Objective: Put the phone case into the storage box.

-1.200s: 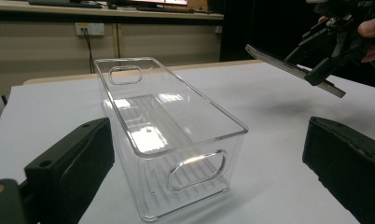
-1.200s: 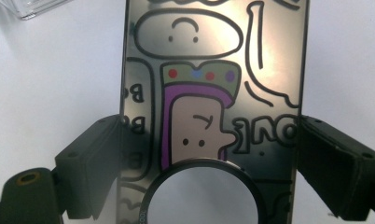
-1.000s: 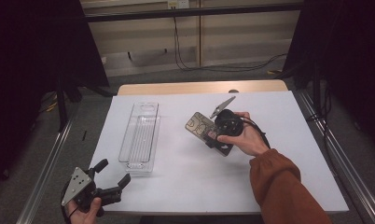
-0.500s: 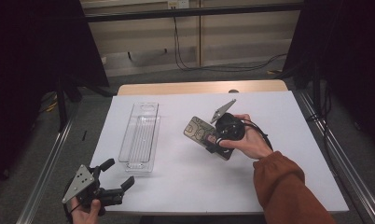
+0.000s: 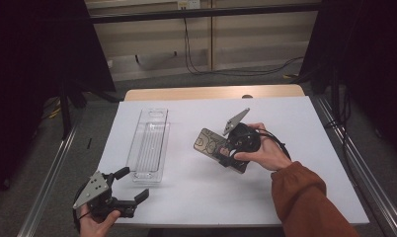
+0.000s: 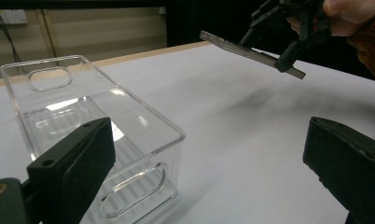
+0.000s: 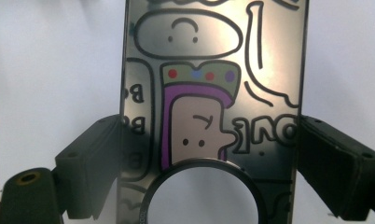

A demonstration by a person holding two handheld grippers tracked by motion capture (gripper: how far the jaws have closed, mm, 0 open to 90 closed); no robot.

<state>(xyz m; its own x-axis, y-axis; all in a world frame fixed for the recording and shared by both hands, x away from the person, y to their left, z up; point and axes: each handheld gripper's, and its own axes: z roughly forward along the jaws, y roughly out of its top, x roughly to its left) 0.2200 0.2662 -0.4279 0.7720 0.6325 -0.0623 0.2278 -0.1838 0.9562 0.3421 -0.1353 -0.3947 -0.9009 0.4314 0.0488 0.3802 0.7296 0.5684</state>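
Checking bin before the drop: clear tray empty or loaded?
Empty: the clear tray shows only its ribbed floor in the high view and bare walls in the left gripper view.

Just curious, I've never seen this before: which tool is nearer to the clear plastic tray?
The left. The left tool hovers open just off the clear plastic tray at its near end, while the right tool is off to the tray's right, clamped on a flat cartoon-printed case.
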